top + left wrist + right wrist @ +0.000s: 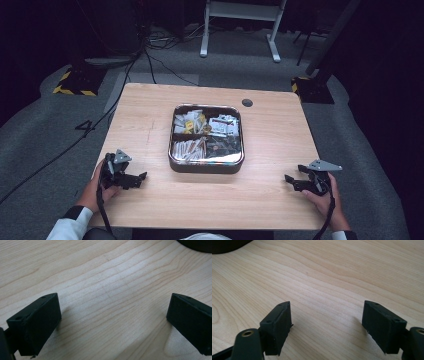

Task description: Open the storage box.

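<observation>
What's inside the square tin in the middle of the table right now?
The square tin is split into compartments packed with small wrapped packets, pale and yellow at the left, dark at the right. What lies under the top layer is covered. Both grippers rest apart from it, open and empty.

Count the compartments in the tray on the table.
4, in a two-by-two grid inside the tray: far left with pale and yellow packets, far right with white packets, near left with brownish sticks, near right with dark packets.

Bare table (150, 115) lies around both grippers; only the central tray (206, 167) stands between them.
</observation>
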Motion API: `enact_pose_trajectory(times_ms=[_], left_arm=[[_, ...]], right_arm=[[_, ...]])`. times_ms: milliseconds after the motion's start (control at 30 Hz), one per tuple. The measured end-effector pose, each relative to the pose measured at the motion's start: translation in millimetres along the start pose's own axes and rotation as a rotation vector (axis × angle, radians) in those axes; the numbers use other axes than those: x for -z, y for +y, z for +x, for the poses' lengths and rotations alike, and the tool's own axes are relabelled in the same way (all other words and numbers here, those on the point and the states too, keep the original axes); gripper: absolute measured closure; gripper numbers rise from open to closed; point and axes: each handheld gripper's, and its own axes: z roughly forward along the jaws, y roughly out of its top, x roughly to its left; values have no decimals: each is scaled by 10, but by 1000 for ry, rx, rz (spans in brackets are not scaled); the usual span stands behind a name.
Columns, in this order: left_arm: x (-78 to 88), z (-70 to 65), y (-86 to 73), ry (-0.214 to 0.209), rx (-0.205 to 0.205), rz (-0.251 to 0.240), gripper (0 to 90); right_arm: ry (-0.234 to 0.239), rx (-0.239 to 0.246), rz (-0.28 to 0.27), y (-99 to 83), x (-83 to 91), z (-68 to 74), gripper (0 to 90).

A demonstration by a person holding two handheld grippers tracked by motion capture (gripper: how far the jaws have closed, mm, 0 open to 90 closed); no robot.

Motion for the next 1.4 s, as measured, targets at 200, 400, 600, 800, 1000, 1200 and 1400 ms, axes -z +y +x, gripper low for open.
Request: enact_pose_trajectory(times_ms=[200,400,600,800,1000,1200,1400], left_arm=[[23,24,-27,-10,-10,-2,0],[43,43,-51,-18,-23,-2,1],[48,56,-56,-25,-33,-2,1],[53,60,-65,-29,-32,-4,1],[55,64,-66,-31,-36,-3,1],[60,67,-71,-32,-39,-3,1],[62,67,-72,-31,-39,-1,1]], right_arm=[[-12,2,14,8,-18,10,225],[-16,0,16,13,-25,11,219],[-10,6,18,17,-27,-1,216],[-16,3,64,76,-31,-17,216],[-38,28,66,178,-45,30,227],[-22,46,41,340,-51,105,228],[6,81,33,484,-97,201,230]])
